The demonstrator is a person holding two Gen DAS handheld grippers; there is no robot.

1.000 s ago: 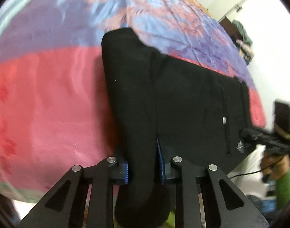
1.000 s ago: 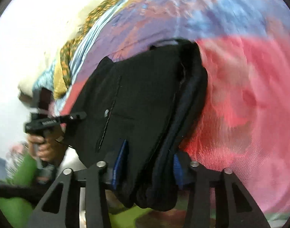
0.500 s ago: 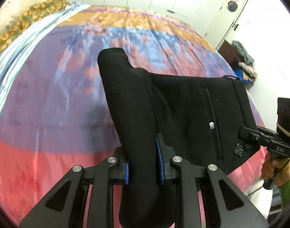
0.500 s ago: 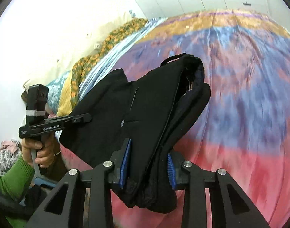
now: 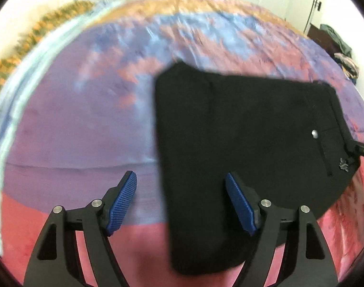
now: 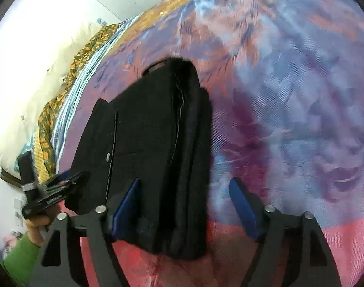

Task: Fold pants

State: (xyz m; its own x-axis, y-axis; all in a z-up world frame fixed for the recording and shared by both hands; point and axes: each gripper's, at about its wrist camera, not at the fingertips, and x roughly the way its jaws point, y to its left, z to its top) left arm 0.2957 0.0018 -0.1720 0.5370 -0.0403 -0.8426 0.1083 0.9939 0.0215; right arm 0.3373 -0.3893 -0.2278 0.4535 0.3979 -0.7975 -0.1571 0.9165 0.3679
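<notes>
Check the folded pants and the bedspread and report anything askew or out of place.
Nothing stands out. The folded black pants lie on the bedspread, layers stacked fairly evenly along one edge. Both tongs, left and right, are open.

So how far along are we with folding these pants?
Nearly finished, it looks like. Done: the black pants lie as a compact folded bundle on the bedspread, layers stacked at one edge. In hand: nothing; the left gripper and right gripper are both open. Left: perhaps only drawing both clear.

Black pants on a pink, purple, blue and orange bedspread.
</notes>
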